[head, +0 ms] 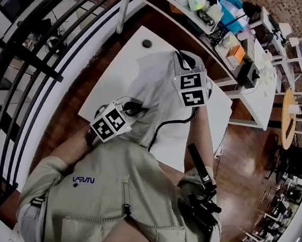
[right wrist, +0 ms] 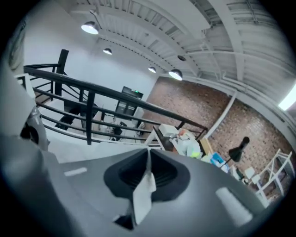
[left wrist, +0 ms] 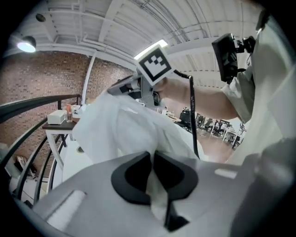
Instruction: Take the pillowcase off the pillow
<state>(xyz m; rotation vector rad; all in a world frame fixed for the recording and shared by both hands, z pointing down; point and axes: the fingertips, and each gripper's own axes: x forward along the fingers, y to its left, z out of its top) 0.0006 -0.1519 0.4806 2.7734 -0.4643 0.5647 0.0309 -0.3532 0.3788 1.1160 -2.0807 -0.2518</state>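
Observation:
The white pillowcase (head: 154, 86) with the pillow lies bunched on the white table (head: 113, 71) in front of me. My left gripper (head: 133, 111) sits at its near left side. In the left gripper view the left gripper (left wrist: 151, 159) is shut on a fold of the pillowcase (left wrist: 125, 129), which bulges up ahead of the jaws. My right gripper (head: 179, 62) is at the far right of the cloth. In the right gripper view it (right wrist: 148, 159) is shut on a thin strip of the white cloth (right wrist: 144, 194). The pillow itself is hidden inside the fabric.
A black railing (head: 40, 54) curves along the left of the table. A long wooden desk with clutter (head: 229, 24) stands behind it. A cable hole (head: 147, 43) is near the table's far edge. A black cable (head: 166, 125) trails over the cloth.

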